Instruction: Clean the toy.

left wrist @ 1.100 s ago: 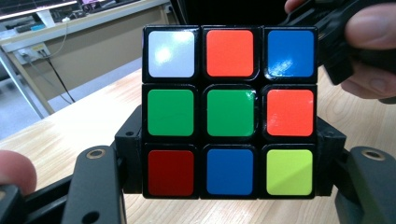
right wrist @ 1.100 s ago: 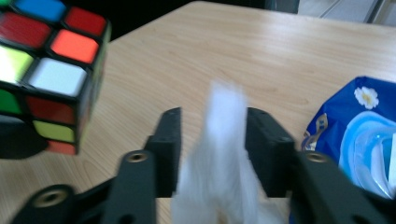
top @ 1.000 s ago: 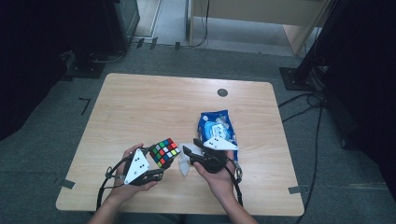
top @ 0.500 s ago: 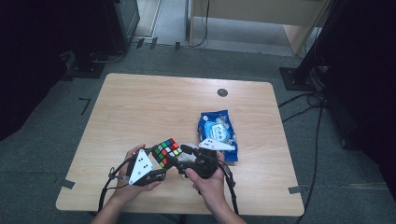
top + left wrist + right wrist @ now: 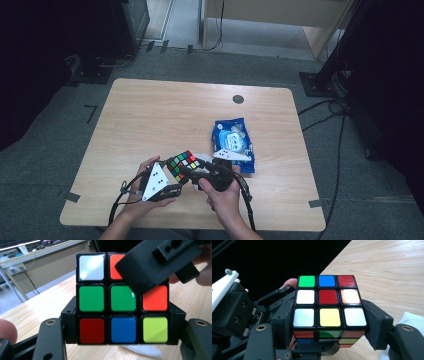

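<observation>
Near the front edge of the bench [image 5: 150,110], slightly left of centre, a scrambled puzzle cube [image 5: 183,164] is held above the wood between both grippers. Open bench is seen behind and to the left of it (the far half is bare apart from a small dark round cap [image 5: 238,99]). Just right of the cube a blue snack bag [image 5: 233,145] lies flat, close beside the right gripper, with a white tissue [image 5: 413,317] next to it, so room on that side is tight.

The left gripper [image 5: 122,335] is brought in from the lower left, grey plate up, the hand wrapped under it. Its fingers [image 5: 68,325] are pinched on the cube's bottom layer, one pad on each side face.

The right gripper [image 5: 329,325] is brought in from the lower right, pointed left toward the cube, the forearm angled in from the bottom edge. Its fingers [image 5: 375,327] are set around a different layer of the cube, pads against opposite faces; the jaws have just been closing with the cube between them.
</observation>
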`<state>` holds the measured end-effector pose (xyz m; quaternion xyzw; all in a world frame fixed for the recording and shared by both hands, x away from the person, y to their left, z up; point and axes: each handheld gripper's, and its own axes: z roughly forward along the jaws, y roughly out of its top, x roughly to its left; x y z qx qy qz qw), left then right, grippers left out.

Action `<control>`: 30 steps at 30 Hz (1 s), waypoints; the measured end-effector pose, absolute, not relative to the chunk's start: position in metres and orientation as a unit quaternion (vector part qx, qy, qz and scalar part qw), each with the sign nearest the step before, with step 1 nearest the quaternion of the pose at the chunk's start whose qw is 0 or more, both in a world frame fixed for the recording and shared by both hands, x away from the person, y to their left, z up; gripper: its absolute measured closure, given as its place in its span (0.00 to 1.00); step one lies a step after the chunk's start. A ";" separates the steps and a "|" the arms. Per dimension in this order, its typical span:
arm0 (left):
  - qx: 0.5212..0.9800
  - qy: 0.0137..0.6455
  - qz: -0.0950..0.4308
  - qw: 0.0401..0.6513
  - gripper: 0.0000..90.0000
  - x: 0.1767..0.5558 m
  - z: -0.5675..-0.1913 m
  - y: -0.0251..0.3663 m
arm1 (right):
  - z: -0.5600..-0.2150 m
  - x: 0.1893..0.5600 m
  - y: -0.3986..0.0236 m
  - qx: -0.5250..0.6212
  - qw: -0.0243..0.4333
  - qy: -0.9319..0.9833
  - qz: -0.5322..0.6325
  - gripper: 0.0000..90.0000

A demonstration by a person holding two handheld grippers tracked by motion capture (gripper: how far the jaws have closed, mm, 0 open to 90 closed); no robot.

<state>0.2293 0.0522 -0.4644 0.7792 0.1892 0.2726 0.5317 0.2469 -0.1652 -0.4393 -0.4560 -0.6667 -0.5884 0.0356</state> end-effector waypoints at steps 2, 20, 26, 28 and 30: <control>0.783 0.183 0.268 0.531 0.37 0.230 -0.465 0.055 | -0.436 0.249 -0.170 -0.457 0.028 -0.668 -0.587 0.38; 0.788 0.178 0.317 0.497 0.33 0.231 -0.470 0.060 | -0.425 0.256 -0.180 -0.440 0.046 -0.698 -0.564 0.38; 0.788 0.168 0.322 0.497 0.32 0.226 -0.468 0.054 | -0.427 0.258 -0.183 -0.442 0.050 -0.696 -0.564 0.38; 0.790 0.162 0.325 0.493 0.32 0.224 -0.468 0.050 | -0.428 0.259 -0.183 -0.444 0.051 -0.697 -0.561 0.38; 0.791 0.162 0.325 0.493 0.30 0.224 -0.469 0.049 | -0.428 0.259 -0.182 -0.445 0.052 -0.701 -0.555 0.38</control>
